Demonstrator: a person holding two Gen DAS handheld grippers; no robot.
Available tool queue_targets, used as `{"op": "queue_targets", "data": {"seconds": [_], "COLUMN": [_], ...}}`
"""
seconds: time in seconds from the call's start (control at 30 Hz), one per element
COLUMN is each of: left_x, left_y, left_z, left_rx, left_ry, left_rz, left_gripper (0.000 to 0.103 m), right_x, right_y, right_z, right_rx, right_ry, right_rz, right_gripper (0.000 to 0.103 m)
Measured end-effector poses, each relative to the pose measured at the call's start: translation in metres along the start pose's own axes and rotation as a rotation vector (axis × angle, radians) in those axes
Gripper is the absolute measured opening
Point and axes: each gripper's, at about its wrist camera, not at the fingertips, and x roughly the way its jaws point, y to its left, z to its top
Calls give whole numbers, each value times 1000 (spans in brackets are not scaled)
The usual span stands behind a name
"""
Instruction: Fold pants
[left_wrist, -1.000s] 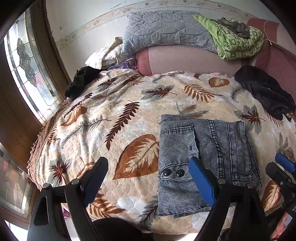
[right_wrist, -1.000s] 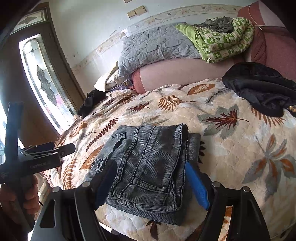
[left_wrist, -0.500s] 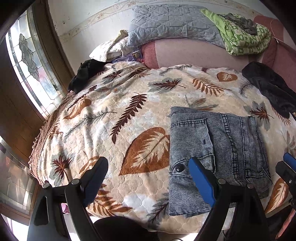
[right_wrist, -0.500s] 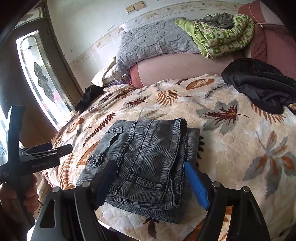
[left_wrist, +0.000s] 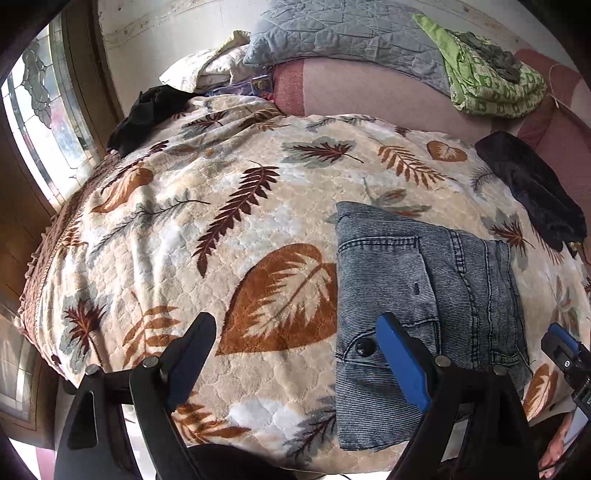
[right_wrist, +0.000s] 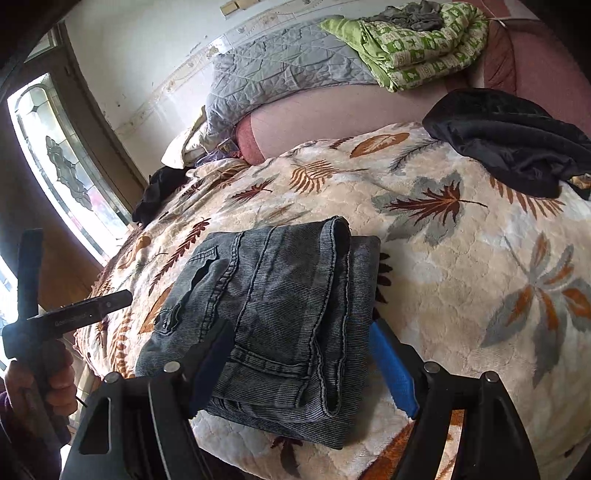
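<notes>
A bed fills the room, covered by a cream quilted blanket printed with brown, rust and grey leaves. A stained-glass window stands at the left wall. Along the headboard lie a grey quilted pillow and a folded green patterned blanket. A black garment rests on the far right part of the bed; a second dark garment lies near the window.

The pants, grey washed denim, lie folded into a compact rectangular stack near the front edge of the bed. One dark snap button is visible on the waistband flap.

The left gripper is released: its fingers are spread wide above the blanket, the blue-padded one over the left portion of the pants, gripping nothing.

The right gripper is also released: its fingers straddle the near end of the folded stack, one on each side, not pressing the cloth.

From the right wrist view, the left tool's body carries light lettering, too blurred to read.
</notes>
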Motion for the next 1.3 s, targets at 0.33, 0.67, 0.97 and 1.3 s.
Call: {"op": "queue_targets", "data": {"seconds": [0.33, 0.67, 0.97, 1.3], "left_x": [28, 55, 72, 79], "left_y": [-12, -3, 2, -9], "left_z": [4, -6, -3, 0], "left_rx": [66, 37, -2, 23], "left_ry": [8, 25, 72, 87], "left_rz": [-210, -356, -450, -491], "left_gripper": [89, 89, 89, 89], "right_x": [27, 38, 65, 87], "right_y": [-28, -33, -41, -28], "right_z": [14, 16, 16, 23], "right_rx": [174, 216, 271, 223], "right_ry": [65, 77, 163, 197], "right_rz": [63, 53, 63, 85], "right_gripper": [79, 79, 79, 90]}}
